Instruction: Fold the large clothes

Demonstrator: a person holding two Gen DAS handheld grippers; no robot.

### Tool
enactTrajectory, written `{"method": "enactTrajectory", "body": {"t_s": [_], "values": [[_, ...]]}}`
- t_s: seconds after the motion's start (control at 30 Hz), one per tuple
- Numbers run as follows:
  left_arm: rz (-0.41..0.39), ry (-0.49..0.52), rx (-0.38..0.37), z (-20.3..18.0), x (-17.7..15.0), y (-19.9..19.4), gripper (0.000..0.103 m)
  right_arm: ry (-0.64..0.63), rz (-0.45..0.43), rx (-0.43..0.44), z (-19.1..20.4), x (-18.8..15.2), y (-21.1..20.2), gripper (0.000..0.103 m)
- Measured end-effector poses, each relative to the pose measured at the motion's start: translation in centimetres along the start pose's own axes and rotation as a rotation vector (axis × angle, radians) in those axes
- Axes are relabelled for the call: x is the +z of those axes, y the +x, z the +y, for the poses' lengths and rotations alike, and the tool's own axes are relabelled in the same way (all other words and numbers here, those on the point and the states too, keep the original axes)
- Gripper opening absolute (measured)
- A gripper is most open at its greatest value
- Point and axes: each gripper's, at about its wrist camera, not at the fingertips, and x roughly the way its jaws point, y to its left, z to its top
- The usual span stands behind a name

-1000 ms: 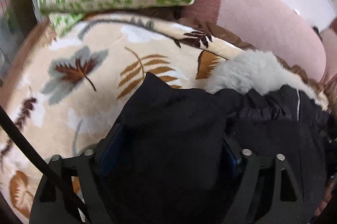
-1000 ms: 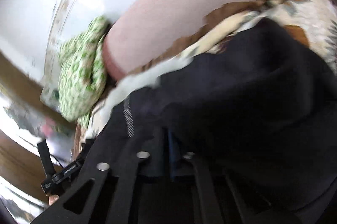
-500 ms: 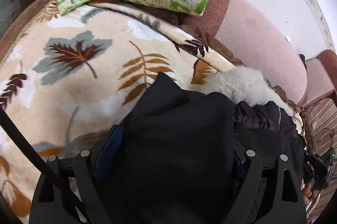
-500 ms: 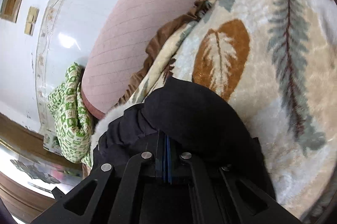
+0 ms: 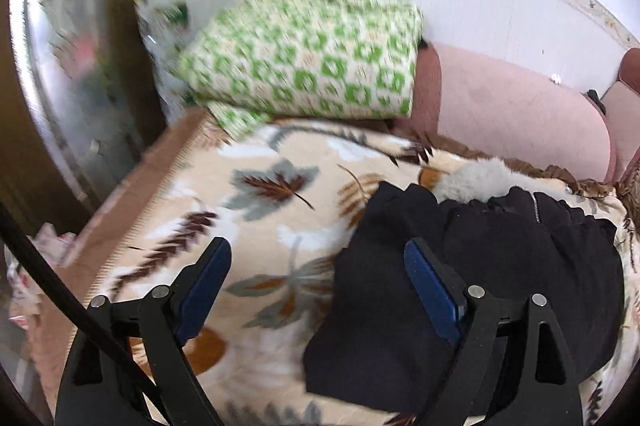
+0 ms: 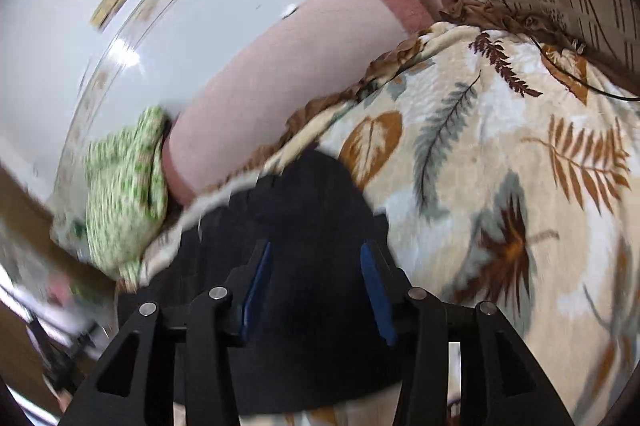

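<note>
black jacket [image 5: 480, 266] folded on leaf blanket [image 5: 256, 209], beside spread left gripper [image 5: 316, 266]

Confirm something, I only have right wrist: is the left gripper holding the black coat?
Observer: No. The left gripper is wide open, and only the leaf-print blanket shows between its fingers.
Operator: Where is the coat from there?
Observer: The black coat lies on the blanket, off to the picture's right. Its near edge passes behind the right-hand finger.
Operator: Collar end visible?
Observer: Yes. A silver zipper shows beside grey fur trim at the coat's far end.
</note>
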Motion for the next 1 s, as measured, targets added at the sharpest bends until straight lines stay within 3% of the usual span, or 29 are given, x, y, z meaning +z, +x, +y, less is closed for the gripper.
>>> {"method": "enactTrajectory", "body": {"t_s": [0.1,0.23,0.33,0.43,0.5,0.6,0.7,0.83,1.0], "values": [[-0.087,-0.002,0.055,0.4,-1.5,-4.4,0.089,-0.134,0.008,-0.037,2.8,-3.8,-0.8,0.05],[-0.184,-0.034,0.066,1.4,-3.8,-9.3,0.097,-0.309,0.072,0.012,8.4,-7.3,0.1,0.05],[-0.186,-0.062,0.023,2.1,-5.2,-11.4,0.099,-0.426,0.093,0.063,13.8,-9.0,2.1,0.05],[-0.19,-0.085,0.004,2.5,-6.2,-11.9,0.099,-0.462,0.127,0.093,17.3,-9.6,5.2,0.05],[-0.219,-0.085,0.005,2.6,-6.9,-11.9,0.099,-0.471,0.162,0.067,18.9,-9.6,8.6,0.05],[-0.244,-0.071,0.017,2.3,-7.6,-11.4,0.099,-0.527,0.271,-0.053,20.0,-10.4,15.2,0.056],[-0.276,-0.067,0.027,2.3,-8.3,-10.7,0.099,-0.516,0.32,-0.104,19.7,-10.0,18.4,0.056],[-0.279,-0.03,0.049,1.9,-8.6,-9.7,0.099,-0.549,0.318,-0.131,20.8,-9.5,17.4,0.056],[-0.248,-0.044,0.033,1.8,-9.3,-8.3,0.099,-0.516,0.192,-0.017,22.9,-7.6,11.7,0.056]]}}
